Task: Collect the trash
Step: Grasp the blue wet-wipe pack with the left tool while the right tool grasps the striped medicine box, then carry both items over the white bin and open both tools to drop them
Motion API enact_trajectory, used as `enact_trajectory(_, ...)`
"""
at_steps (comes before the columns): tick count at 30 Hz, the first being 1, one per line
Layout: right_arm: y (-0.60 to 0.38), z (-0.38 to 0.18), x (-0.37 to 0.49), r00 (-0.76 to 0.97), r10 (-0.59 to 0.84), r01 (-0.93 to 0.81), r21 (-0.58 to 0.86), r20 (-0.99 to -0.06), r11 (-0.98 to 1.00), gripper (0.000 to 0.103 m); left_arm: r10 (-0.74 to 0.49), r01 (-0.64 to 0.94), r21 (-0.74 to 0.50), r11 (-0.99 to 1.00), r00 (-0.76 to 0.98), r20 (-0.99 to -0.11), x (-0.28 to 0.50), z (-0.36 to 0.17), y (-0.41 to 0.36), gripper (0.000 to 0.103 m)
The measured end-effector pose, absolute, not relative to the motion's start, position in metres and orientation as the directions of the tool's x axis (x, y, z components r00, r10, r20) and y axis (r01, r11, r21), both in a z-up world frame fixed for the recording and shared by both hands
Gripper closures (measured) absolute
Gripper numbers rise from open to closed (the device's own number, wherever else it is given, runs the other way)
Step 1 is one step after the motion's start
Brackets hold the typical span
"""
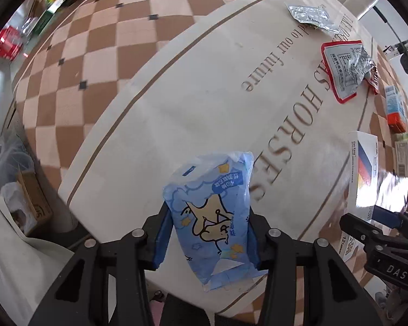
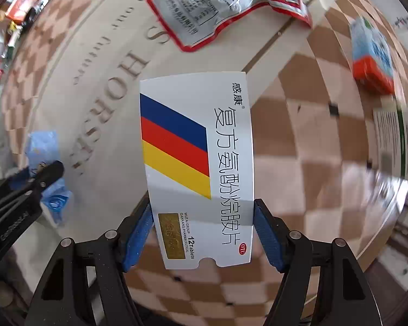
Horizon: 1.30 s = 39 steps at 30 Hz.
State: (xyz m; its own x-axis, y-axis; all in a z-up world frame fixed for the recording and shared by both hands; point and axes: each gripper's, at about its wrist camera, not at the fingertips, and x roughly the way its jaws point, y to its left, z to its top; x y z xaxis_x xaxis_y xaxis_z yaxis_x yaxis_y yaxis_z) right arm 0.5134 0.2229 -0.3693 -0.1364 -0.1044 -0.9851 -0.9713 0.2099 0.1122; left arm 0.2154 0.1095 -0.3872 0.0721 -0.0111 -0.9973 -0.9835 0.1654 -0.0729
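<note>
- Left wrist view: left gripper [image 1: 208, 233] pinches one blue cartoon-printed packet [image 1: 210, 217] above the tabletop's [image 1: 204, 95] near edge.
- Right gripper [image 2: 204, 233] clamps one white tablet box [image 2: 198, 168].
- Two crumpled wrappers lie toward the far edge: one silver [image 1: 310, 16], one red-bordered [image 1: 345, 68].

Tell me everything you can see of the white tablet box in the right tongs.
The white tablet box is a flat cardboard carton, glossy, with blue, red and yellow diagonal stripes, black Chinese lettering, a gold label patch and "12 Tablets" printed near its notched end flap. It looks intact and closed. It sits between the blue pads of the right tongs, gripped by its long side edges, above the checkered tablecloth.
</note>
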Motion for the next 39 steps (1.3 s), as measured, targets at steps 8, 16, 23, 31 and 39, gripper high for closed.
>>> enact_trajectory(8,0.183,-0.352,0.536,-0.199,-0.018,-0.937,0.185,-0.98,0.296,0.029,0.041,-0.981,-0.106,0.165,0.114,-0.993,0.173,-0.374,0.061,0.061)
enact_trajectory(16,0.036,-0.349,0.429,-0.265,0.042,-0.927,0.267,-0.963,0.264,0.029,0.097,-0.977,-0.159,0.141,0.173,-0.98,0.103,-0.344,0.014,0.061)
enact_trajectory(23,-0.124,-0.396,0.264,-0.372,-0.022,-0.903,0.356,-0.928,0.239,0.029,0.001,-0.984,-0.149,0.096,0.149,-0.989,0.032,-0.388,-0.04,0.061)
enact_trajectory(31,-0.177,-0.55,0.204,-0.377,-0.175,-0.902,0.317,-0.91,0.293,0.029,-0.199,-0.981,-0.195,-0.015,0.195,-0.96,0.012,-0.555,-0.046,0.061)
enact_trajectory(39,-0.173,-0.741,0.215,-0.354,-0.228,-0.891,0.254,-0.907,0.375,0.029,-0.346,-0.962,-0.272,0.018,0.249,-0.905,0.042,-0.727,-0.02,0.06)
